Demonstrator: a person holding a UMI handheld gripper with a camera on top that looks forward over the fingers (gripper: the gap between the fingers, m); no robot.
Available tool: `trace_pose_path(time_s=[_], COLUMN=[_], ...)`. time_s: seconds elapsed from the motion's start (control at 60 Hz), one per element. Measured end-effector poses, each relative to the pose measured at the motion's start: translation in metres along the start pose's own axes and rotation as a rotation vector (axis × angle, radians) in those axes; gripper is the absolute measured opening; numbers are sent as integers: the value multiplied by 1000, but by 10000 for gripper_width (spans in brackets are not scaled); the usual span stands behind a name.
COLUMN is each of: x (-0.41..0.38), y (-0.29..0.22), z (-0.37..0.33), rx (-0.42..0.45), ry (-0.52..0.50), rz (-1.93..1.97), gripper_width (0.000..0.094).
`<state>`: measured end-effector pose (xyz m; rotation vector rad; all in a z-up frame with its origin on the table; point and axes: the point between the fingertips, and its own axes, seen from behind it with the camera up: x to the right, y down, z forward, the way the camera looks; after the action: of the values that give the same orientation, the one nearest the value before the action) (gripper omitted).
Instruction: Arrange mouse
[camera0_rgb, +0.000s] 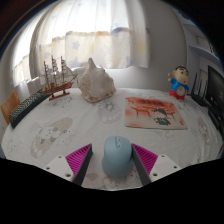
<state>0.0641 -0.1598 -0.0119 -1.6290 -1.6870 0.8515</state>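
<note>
A pale blue computer mouse (117, 155) lies on the patterned white tablecloth (60, 130), between my gripper's (112, 152) two fingers. The magenta pads (78, 158) flank it. The right pad is at the mouse's side and a narrow gap shows between the left pad and the mouse. The fingers are open about it. An orange-and-pink mouse mat (156, 112) lies flat on the table beyond the fingers, ahead and to the right.
A large seashell (96, 82) stands at the back middle, a model sailing ship (57, 76) to its left, and a dark keyboard-like object (27, 108) at the far left. A small figurine (179, 83) stands at the back right, before a curtained window.
</note>
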Motion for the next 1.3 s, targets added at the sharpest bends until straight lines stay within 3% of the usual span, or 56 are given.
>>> trace_pose_path(time_s=[0.067,0.133,0.2,0.333,0.55,0.65,0.733,0.9,1.083,1.15,1.217,1.3], x=[1,3,5,0,47,100,144,181,190,191,194,198], y=[-3,-5,-7,-37,-182,-221,-219,-155,-106,-107,-102,-112], z=[4,7,9,0,-11,14,54,125,151,149,142,113], rx=[-2,-2,-11,3,174,206,172,37,-48,-44,-89,-84], ry=[0,4,22,4,27,66,102,61,37,32,47,63], rz=[10,6,-18,-25,18,25,22,34,47,37,41,56], gripper_width=[718,485,450,425,423,423,419,422,464,580,849,846])
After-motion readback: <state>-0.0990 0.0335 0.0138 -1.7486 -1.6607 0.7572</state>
